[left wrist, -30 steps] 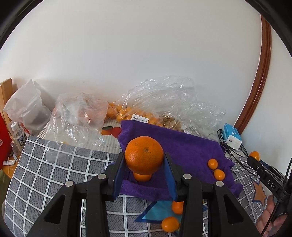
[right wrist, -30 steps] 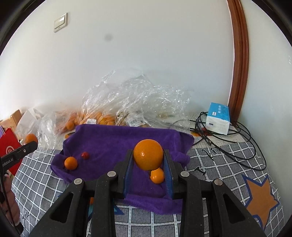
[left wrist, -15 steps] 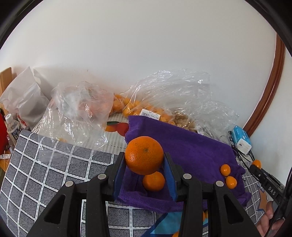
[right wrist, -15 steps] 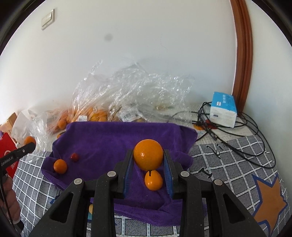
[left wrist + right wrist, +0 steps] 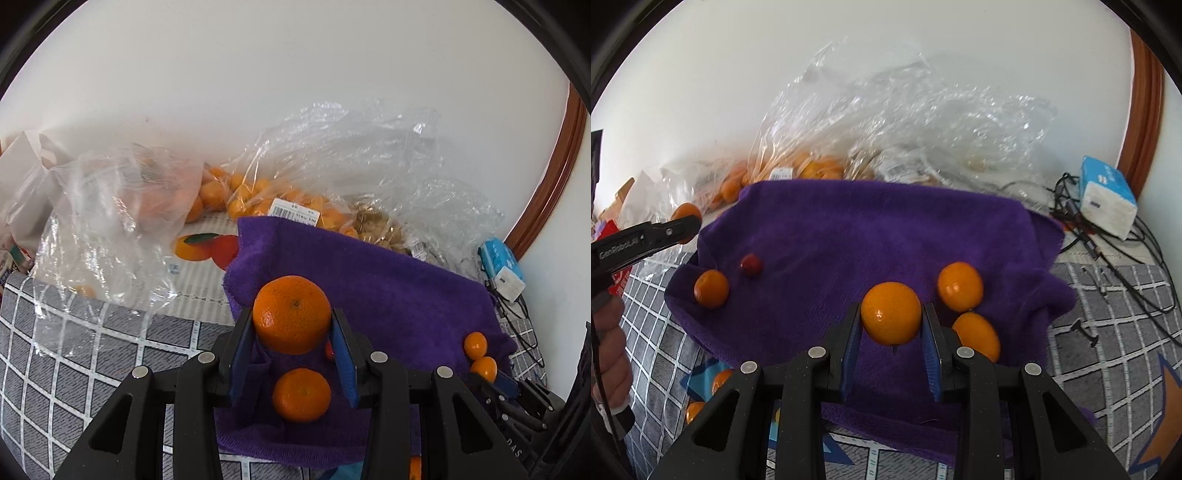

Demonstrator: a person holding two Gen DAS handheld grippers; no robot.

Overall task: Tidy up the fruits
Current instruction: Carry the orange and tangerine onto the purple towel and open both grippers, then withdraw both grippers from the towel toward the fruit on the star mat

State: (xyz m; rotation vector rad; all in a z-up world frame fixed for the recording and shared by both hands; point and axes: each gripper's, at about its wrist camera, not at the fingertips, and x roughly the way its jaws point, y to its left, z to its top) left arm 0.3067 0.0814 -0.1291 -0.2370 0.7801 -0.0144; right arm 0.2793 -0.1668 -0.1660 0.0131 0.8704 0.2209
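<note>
Overhead, both jaws clamped on oranges [image 5: 291, 319] [image 5: 891, 313] above purple towel [image 5: 886, 229], checked cloth [image 5: 74, 362], white wall [image 5: 295, 74] behind.

The left gripper [image 5: 293, 345] has its blue-padded jaws closed on the sides of a large orange [image 5: 291, 314], carried clear above the cloth. The right gripper [image 5: 891, 338] likewise clamps a smooth orange [image 5: 891, 313] between its pads. The person's left hand [image 5: 609, 350] grips the left tool's handle.

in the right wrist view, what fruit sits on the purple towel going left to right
small orange → small red fruit → orange held in the right gripper above the towel → two loose oranges, one farther and one nearer
</note>
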